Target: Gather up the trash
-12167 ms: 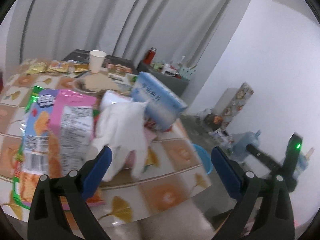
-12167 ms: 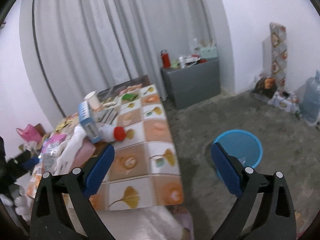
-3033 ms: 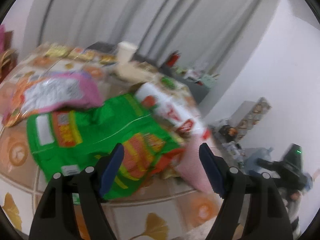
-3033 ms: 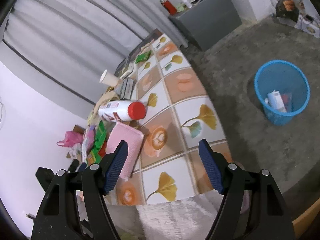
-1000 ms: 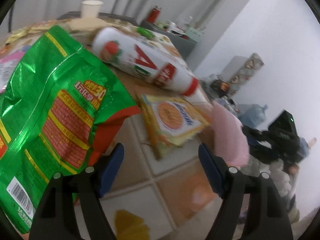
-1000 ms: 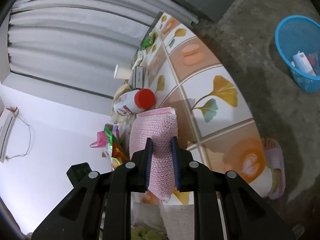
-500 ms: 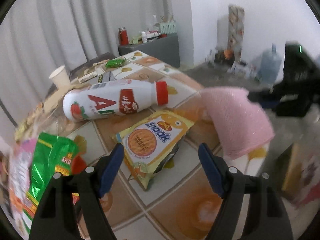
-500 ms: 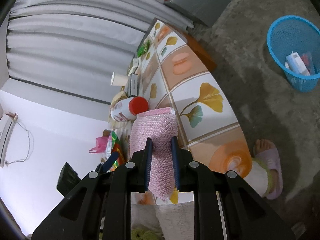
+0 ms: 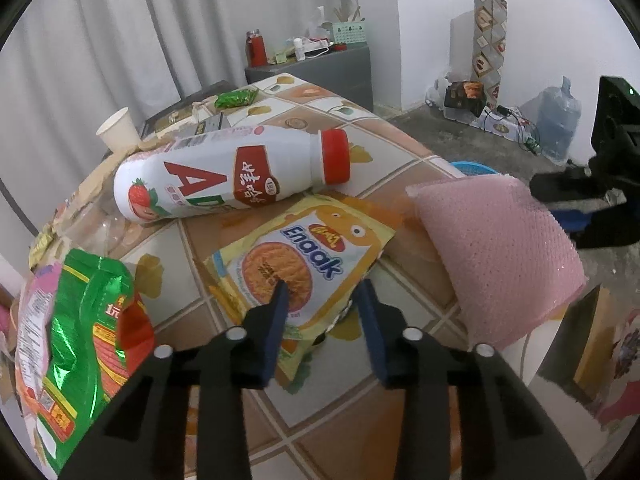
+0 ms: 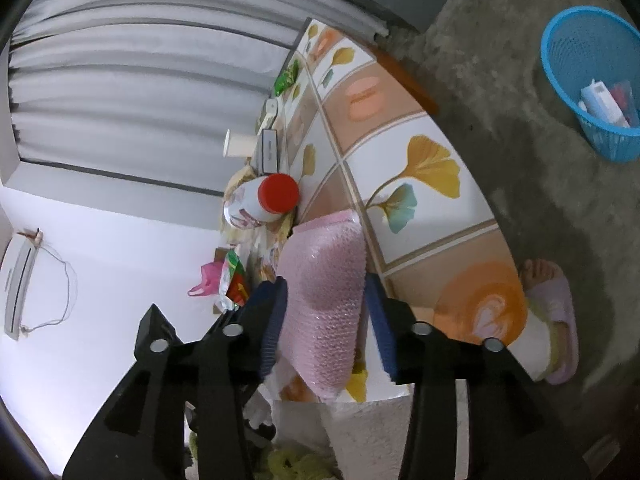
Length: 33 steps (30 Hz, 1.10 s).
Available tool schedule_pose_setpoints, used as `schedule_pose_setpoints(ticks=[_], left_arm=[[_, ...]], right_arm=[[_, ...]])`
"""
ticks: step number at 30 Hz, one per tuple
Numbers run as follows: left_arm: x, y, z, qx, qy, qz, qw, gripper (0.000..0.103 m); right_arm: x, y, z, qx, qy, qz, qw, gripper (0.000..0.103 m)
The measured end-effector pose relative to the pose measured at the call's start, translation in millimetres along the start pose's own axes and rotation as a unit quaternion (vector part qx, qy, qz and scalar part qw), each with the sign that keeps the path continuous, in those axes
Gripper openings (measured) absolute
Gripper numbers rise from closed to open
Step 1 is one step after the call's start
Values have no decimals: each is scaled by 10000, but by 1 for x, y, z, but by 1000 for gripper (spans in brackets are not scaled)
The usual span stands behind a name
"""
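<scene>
Found R gripper (image 10: 324, 292) clamped lightly on pink bubble-wrap pouch (image 10: 324, 280), pressed to both puffy sides, w/ most of pouch ahead of tips. Judged slip-out likely en route, given slick film, soft fill and shallow grip. Spotted blue trash basket (image 10: 588, 80) far ahead & right on floor, well apart. Expected a short drop if let go early. Found L gripper (image 9: 322, 296) half apart, straddling near end of Enaak snack packet (image 9: 304, 256), flat on table (image 10: 400, 120). Risked pinching top film only, or skidding packet fwd into strawberry milk bottle (image 9: 224, 176) just beyond, round & prone to roll.
</scene>
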<state>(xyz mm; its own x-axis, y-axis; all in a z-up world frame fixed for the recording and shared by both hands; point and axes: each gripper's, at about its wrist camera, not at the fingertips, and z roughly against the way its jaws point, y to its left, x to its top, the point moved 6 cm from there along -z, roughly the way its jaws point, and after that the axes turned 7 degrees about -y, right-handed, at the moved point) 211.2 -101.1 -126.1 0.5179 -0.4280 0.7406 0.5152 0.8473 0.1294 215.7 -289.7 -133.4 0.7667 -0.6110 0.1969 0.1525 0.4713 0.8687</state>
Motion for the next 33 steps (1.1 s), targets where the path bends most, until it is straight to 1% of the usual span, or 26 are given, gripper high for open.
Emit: schedule_pose_setpoints(ticks=[2, 3, 5, 6, 8, 10, 13, 17, 22, 28, 33], left_arm=[[0, -1, 0, -33, 4, 43, 10000, 23], [0, 0, 0, -59, 8, 85, 9999, 22], [-1, -1, 1, -76, 7, 126, 9999, 16], [-1, -1, 1, -89, 6, 147, 9999, 15], [-1, 0, 1, -113, 6, 188, 9998, 9], [-2, 0, 1, -133, 1, 217, 9997, 6], [-2, 0, 2, -164, -22, 260, 9995, 2], [-2, 2, 6, -205, -82, 345, 9992, 0], [5, 4, 21, -173, -316, 375, 9986, 0], [16, 9, 42, -86, -600, 393, 9974, 0], [21, 11, 60, -88, -751, 435, 9962, 0]], right_arm=[[-3, 0, -2, -3, 48, 23, 10000, 42], [-5, 2, -4, 14, 64, 47, 10000, 42], [-7, 4, -4, -19, 68, 126, 9999, 42], [-8, 5, -5, -48, 60, 170, 9998, 42], [-10, 8, -6, -197, 47, 344, 9992, 37], [-12, 10, -8, -404, 29, 529, 9978, 32], [-15, 13, -11, -549, 14, 693, 9961, 28], [-17, 18, -9, -630, -69, 886, 9940, 25], [-15, 23, -1, -605, -168, 1001, 9930, 24], [-13, 25, 11, -598, -322, 1023, 9924, 23], [-11, 28, 23, -561, -456, 1009, 9923, 23]])
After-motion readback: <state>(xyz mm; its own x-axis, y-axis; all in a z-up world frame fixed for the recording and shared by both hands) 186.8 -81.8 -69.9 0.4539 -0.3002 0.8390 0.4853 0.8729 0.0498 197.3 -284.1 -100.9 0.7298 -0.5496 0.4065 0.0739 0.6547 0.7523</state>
